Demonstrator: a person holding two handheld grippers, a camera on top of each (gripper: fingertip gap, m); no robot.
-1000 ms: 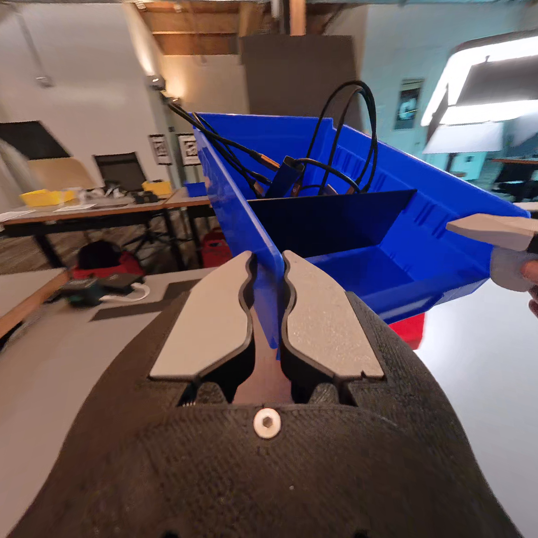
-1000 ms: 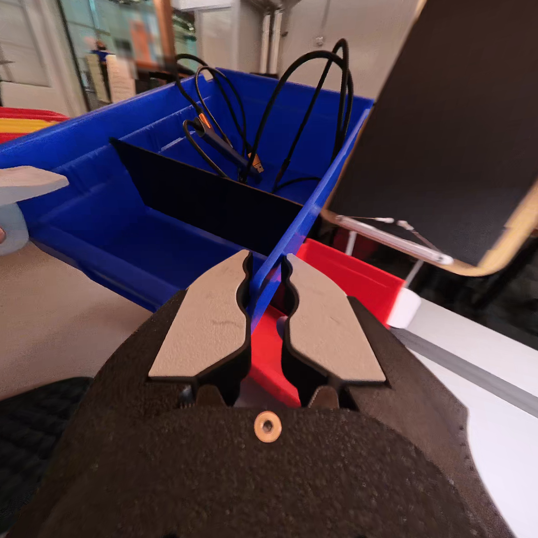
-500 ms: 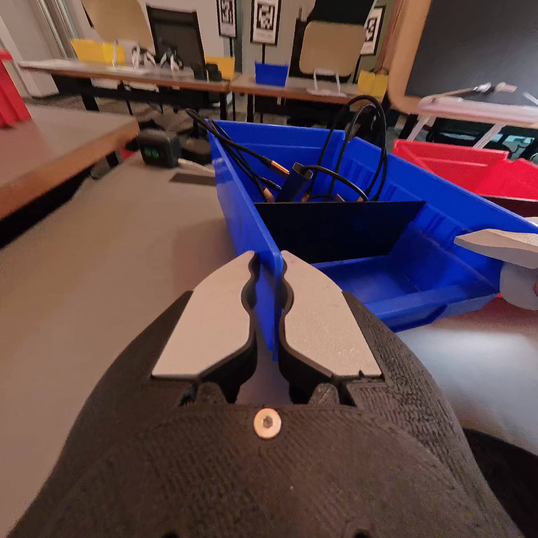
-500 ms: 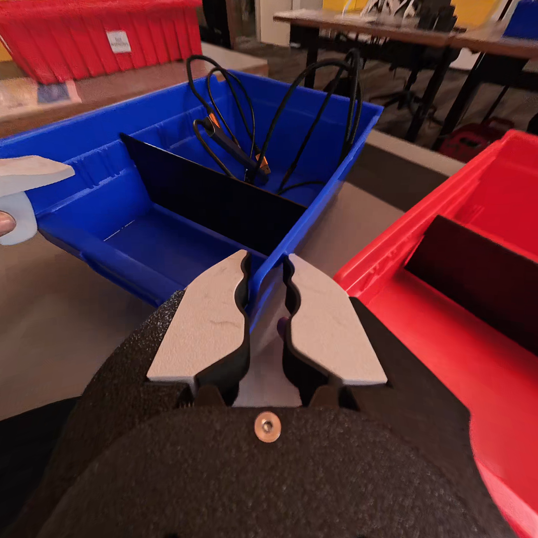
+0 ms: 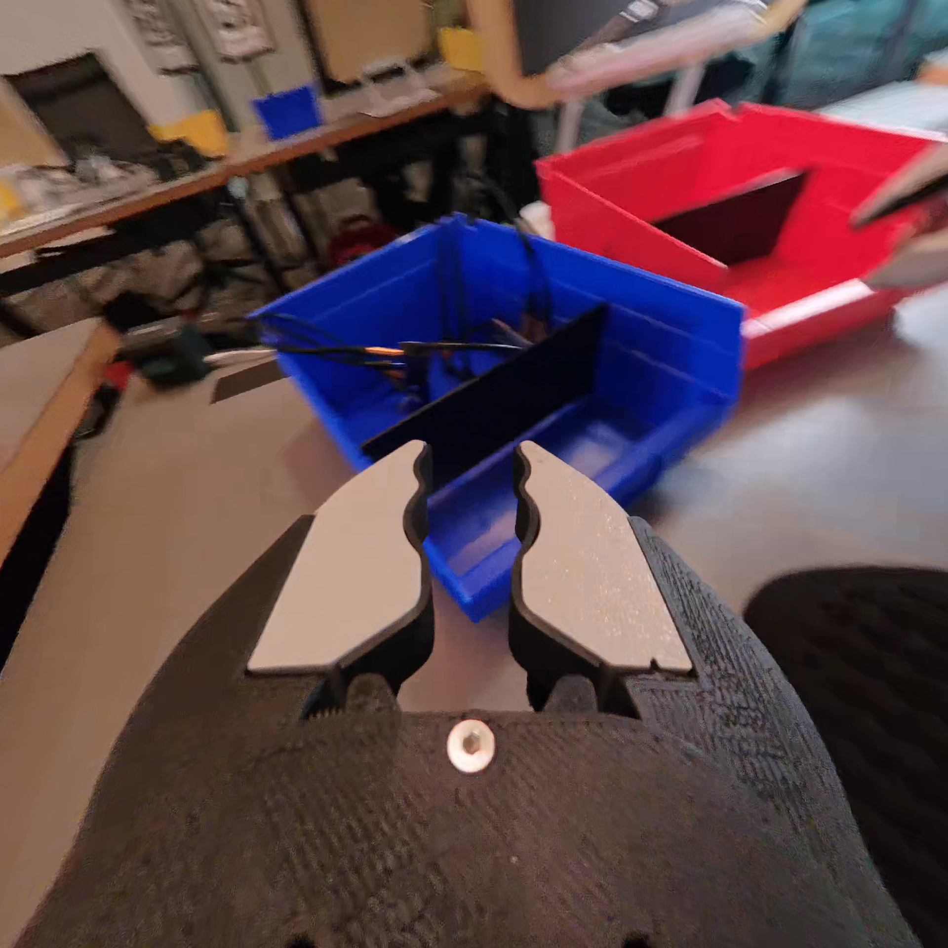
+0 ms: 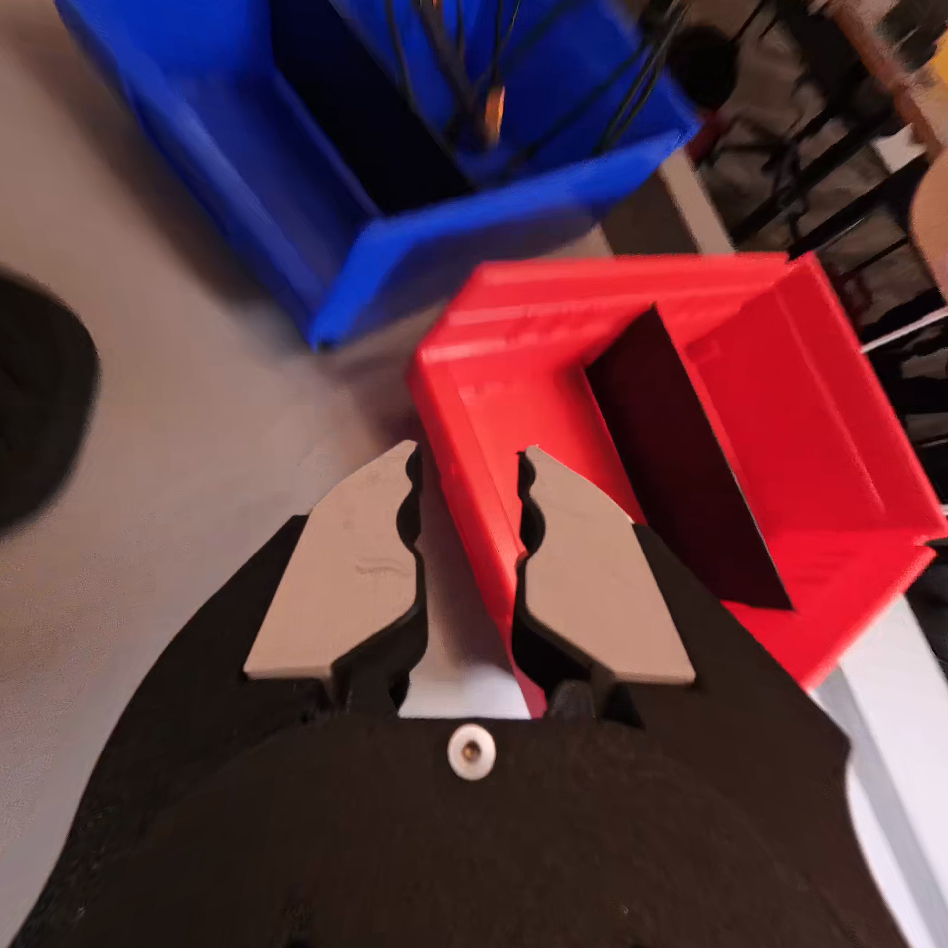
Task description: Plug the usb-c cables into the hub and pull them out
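The blue bin [image 5: 667,349] stands on the grey table, split by a black divider [image 5: 502,400]. Black USB-C cables [image 5: 461,346] with orange ends lie tangled in its far compartment; blur hides the hub. My left gripper [image 5: 470,451] is open and empty, a little back from the bin's near corner. My right gripper [image 6: 469,447] is open and empty. The near side wall of the red bin [image 6: 564,277] runs between its fingers; I cannot tell whether they touch. The blue bin [image 6: 461,241] and cables [image 6: 461,77] show blurred at the top of the right wrist view.
The red bin [image 5: 667,154] with its own black divider [image 6: 682,461] stands right of the blue bin. The right gripper's fingers [image 5: 903,197] show blurred at the left wrist view's right edge. A dark textured shape [image 5: 846,718] lies on the table nearby. Desks and chairs stand behind. There is about 25 cm between the tips of the two grippers.
Both grippers have let go of the blue bin's side walls and opened. The bin now rests on the table. The left gripper drew back; the right swung over to the red bin.
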